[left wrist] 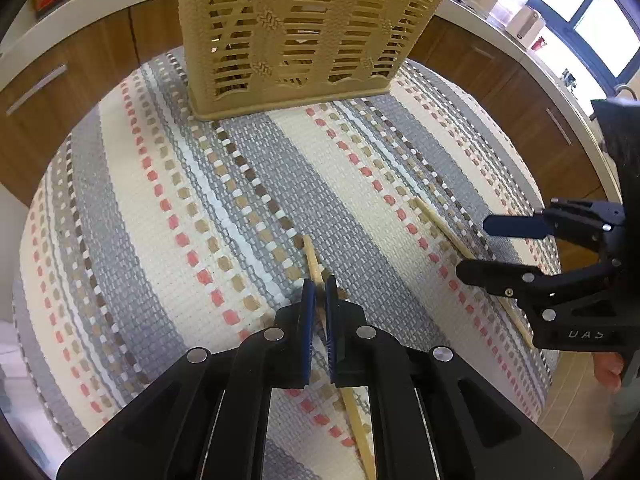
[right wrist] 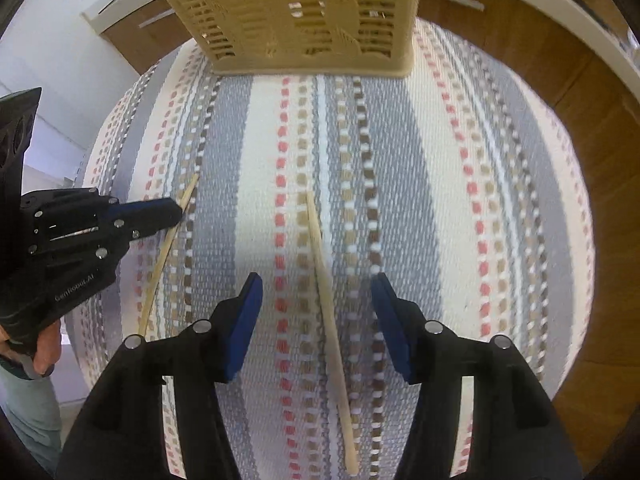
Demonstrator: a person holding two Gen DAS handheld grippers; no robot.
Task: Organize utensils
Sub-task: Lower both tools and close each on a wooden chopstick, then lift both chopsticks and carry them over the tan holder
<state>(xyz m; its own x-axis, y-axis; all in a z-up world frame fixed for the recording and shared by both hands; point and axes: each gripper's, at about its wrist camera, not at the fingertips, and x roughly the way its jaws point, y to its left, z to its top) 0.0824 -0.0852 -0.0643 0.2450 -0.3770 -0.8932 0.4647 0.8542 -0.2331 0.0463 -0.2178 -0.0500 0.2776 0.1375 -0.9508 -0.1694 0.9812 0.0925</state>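
Note:
Two wooden chopsticks lie on a striped woven mat. My left gripper (left wrist: pixel 319 290) is shut on one chopstick (left wrist: pixel 313 258); it also shows in the right wrist view (right wrist: pixel 162 254), pinched by the left gripper (right wrist: pixel 176 210). My right gripper (right wrist: pixel 316 292) is open, its jaws either side of the other chopstick (right wrist: pixel 326 280), which lies flat between them. In the left wrist view the right gripper (left wrist: pixel 470 246) hovers over that chopstick (left wrist: pixel 440 228). A tan slotted utensil basket (left wrist: pixel 304 28) stands at the mat's far end (right wrist: pixel 304 12).
The striped mat (left wrist: pixel 160 208) covers a round table. Wooden cabinets (left wrist: pixel 60 80) under a white counter curve behind it. Bottles and jars (left wrist: pixel 524 20) stand on the counter by a window at the right.

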